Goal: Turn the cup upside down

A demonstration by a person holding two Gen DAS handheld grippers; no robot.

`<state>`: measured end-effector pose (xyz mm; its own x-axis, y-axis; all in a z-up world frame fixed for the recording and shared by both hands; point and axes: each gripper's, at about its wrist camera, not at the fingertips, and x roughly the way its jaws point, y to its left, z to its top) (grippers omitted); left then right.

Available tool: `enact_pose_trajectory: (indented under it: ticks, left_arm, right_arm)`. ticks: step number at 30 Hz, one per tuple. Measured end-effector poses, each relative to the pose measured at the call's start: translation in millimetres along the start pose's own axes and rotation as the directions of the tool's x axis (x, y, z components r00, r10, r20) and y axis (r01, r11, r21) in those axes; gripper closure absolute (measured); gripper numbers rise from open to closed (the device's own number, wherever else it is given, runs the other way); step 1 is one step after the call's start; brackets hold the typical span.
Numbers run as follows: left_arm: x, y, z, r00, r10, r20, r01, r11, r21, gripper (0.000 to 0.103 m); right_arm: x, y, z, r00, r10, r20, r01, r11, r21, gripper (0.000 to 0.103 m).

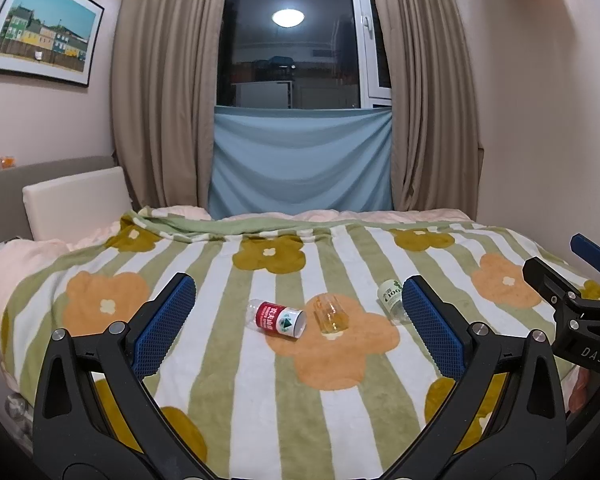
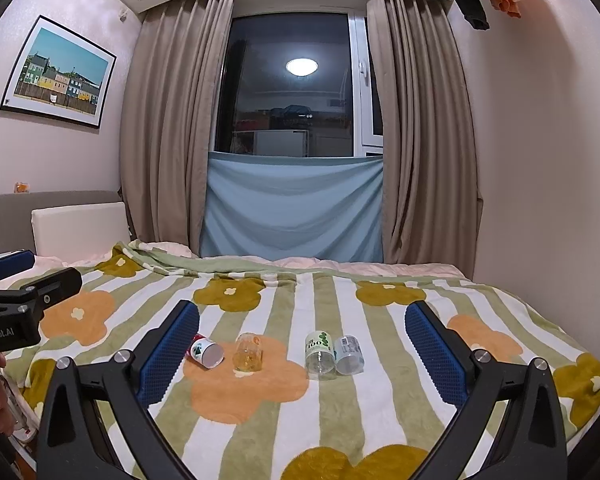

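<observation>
A small clear glass cup [image 1: 331, 313] with yellowish tint lies on its side on an orange flower of the striped blanket; it also shows in the right wrist view [image 2: 249, 352]. My left gripper [image 1: 296, 320] is open and empty, held above the bed's near side, the cup between its fingers but farther off. My right gripper [image 2: 302, 344] is open and empty, also back from the cup. The right gripper's body shows at the right edge of the left wrist view [image 1: 572, 304]; the left gripper's body shows at the left edge of the right wrist view [image 2: 24, 308].
A cut red-labelled bottle [image 1: 278, 319] lies left of the cup. A green-labelled bottle piece [image 2: 320, 354] and a clear one [image 2: 349, 354] lie to its right. The blanket [image 1: 228, 384] covers the bed. Pillow [image 1: 76, 200], curtains and window stand behind.
</observation>
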<state>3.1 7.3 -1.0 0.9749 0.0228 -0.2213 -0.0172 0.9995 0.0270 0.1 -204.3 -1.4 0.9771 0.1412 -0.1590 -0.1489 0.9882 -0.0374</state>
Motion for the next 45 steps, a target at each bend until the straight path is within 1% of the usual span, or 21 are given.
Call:
enact_pose_trajectory:
  ticks: [11,17,20,22,25,26,29,32,36,37,38,39,40,41,42,43,44,45]
  left_arm:
    - [5,-5,-5,1.000,0.001,-0.015,-0.001,1.000,-0.003,0.000]
    - [21,-8,-9,0.999,-0.002,-0.044,0.002,1.000,-0.005,0.000]
    - [35,-10,-9,0.998,-0.009,-0.068,0.009,1.000,-0.001,0.000]
    - [49,-12,-9,0.996,-0.018,-0.085,0.018,1.000,0.000,0.000]
    - [83,-11,-4,0.990,-0.047,-0.136,0.049,0.999,0.005,0.000]
    - [100,-12,-2,0.985,-0.065,-0.160,0.067,0.998,0.008,0.000]
    - [148,-18,3,0.970,-0.076,-0.229,0.087,0.995,0.040,0.000]
    - [209,-26,5,0.936,-0.101,-0.338,0.130,0.990,0.062,0.000]
    - [290,-38,-3,0.869,-0.112,-0.482,0.164,0.984,0.066,0.000]
    - [307,-42,-7,0.848,-0.113,-0.518,0.172,0.983,0.067,0.000]
    - [329,-47,-12,0.817,-0.112,-0.566,0.179,0.982,0.065,0.000]
    - [345,-48,-17,0.792,-0.115,-0.599,0.186,0.981,0.057,0.000]
    - [361,-51,-23,0.761,-0.122,-0.637,0.192,0.980,0.042,0.000]
    - [378,-53,-30,0.726,-0.118,-0.677,0.189,0.981,0.031,0.000]
    - [389,-55,-35,0.705,-0.116,-0.700,0.187,0.982,0.025,0.000]
    - [400,-56,-42,0.678,-0.121,-0.725,0.189,0.982,0.013,0.000]
    - [413,-58,-50,0.643,-0.124,-0.756,0.187,0.982,-0.002,0.000]
    - [421,-59,-55,0.617,-0.125,-0.777,0.181,0.983,-0.015,0.000]
  right_arm:
    - [0,1,-1,1.000,0.000,-0.001,0.000,1.000,0.000,0.000]
    - [8,-6,-7,1.000,0.002,-0.020,-0.002,1.000,0.014,0.000]
    - [16,-10,-11,0.999,0.001,-0.032,-0.001,1.000,0.020,0.000]
    - [21,-13,-14,0.999,-0.001,-0.039,0.002,1.000,0.021,0.000]
    - [31,-16,-18,0.998,-0.005,-0.058,0.006,1.000,0.022,0.000]
    - [35,-18,-19,0.998,-0.008,-0.065,0.009,1.000,0.022,0.000]
    - [49,-24,-25,0.996,-0.013,-0.090,0.016,0.999,0.029,0.000]
    - [62,-31,-30,0.994,-0.018,-0.112,0.022,0.999,0.038,0.000]
    - [80,-40,-40,0.990,-0.021,-0.143,0.029,0.998,0.055,0.000]
    - [84,-41,-42,0.989,-0.022,-0.150,0.031,0.998,0.058,0.000]
    - [87,-43,-44,0.987,-0.022,-0.157,0.032,0.998,0.061,0.000]
    - [91,-45,-46,0.986,-0.023,-0.165,0.034,0.997,0.062,0.000]
    - [94,-47,-49,0.985,-0.024,-0.173,0.035,0.997,0.063,0.000]
    - [97,-48,-52,0.983,-0.026,-0.181,0.038,0.997,0.063,0.000]
    - [101,-50,-54,0.982,-0.028,-0.187,0.041,0.997,0.064,0.000]
    - [104,-52,-57,0.980,-0.029,-0.195,0.043,0.997,0.066,0.000]
    - [107,-54,-60,0.979,-0.029,-0.202,0.044,0.997,0.068,0.000]
    - [110,-56,-63,0.977,-0.029,-0.210,0.045,0.997,0.070,0.000]
